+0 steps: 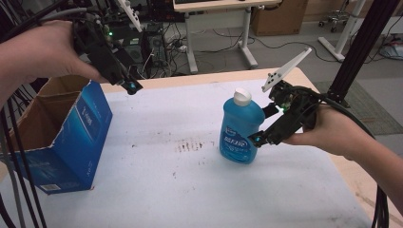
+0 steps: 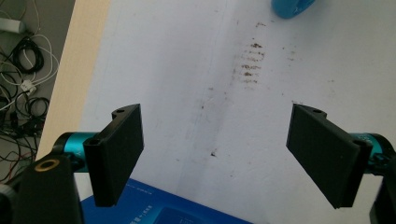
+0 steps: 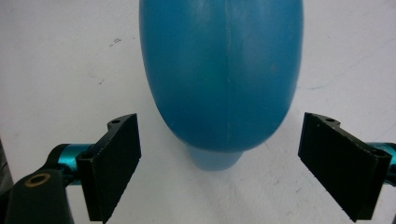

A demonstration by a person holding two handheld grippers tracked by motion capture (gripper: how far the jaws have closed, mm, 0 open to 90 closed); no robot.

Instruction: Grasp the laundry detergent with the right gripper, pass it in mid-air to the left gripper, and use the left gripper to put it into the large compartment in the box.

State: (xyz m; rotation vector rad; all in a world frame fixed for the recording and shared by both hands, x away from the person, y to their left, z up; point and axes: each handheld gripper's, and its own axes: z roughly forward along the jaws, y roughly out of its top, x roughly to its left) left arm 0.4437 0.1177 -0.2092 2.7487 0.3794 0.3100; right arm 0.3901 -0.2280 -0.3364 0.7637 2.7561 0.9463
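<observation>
A blue bottle (image 1: 239,130) with a white cap (image 1: 242,96) stands upright on the white table sheet (image 1: 157,190), right of centre. My right gripper (image 1: 264,124) is open at the bottle's right side, one jaw high and one low, close to its body. In the right gripper view the bottle (image 3: 224,70) sits between and just beyond the spread jaws of that gripper (image 3: 222,120), which hold nothing. My left gripper (image 1: 126,83) hovers at the back left, above the far corner of an open blue cardboard box (image 1: 71,137). Its own view shows the gripper (image 2: 217,114) open and empty.
Brown stains (image 1: 190,144) mark the sheet left of the bottle, seen again as stains (image 2: 250,63) in the left gripper view. The box's blue edge (image 2: 159,210) lies under the left jaws. A black frame post (image 1: 361,47) rises at the back right. Cables hang at the left.
</observation>
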